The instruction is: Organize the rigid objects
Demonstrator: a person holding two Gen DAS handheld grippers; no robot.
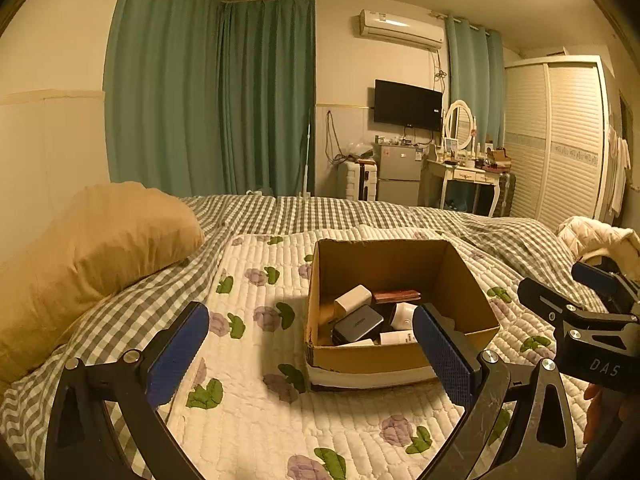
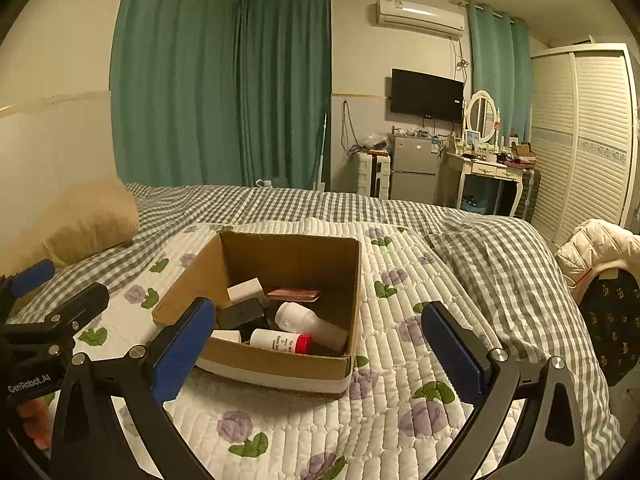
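1. Left wrist view: left gripper [image 1: 310, 354] spread wide, holding nothing, low centre of frame.
2. Open brown cardboard box [image 1: 472, 280] at centre, resting on white floral quilted blanket [image 1: 248, 420] over the bed.
3. Right wrist view: right gripper [image 2: 318, 354] equally wide, empty; white red-capped bottle [image 2: 280, 340] lying inside the box.

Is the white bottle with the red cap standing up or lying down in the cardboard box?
Lying down. The white bottle with the red cap rests on its side along the cardboard box near wall.
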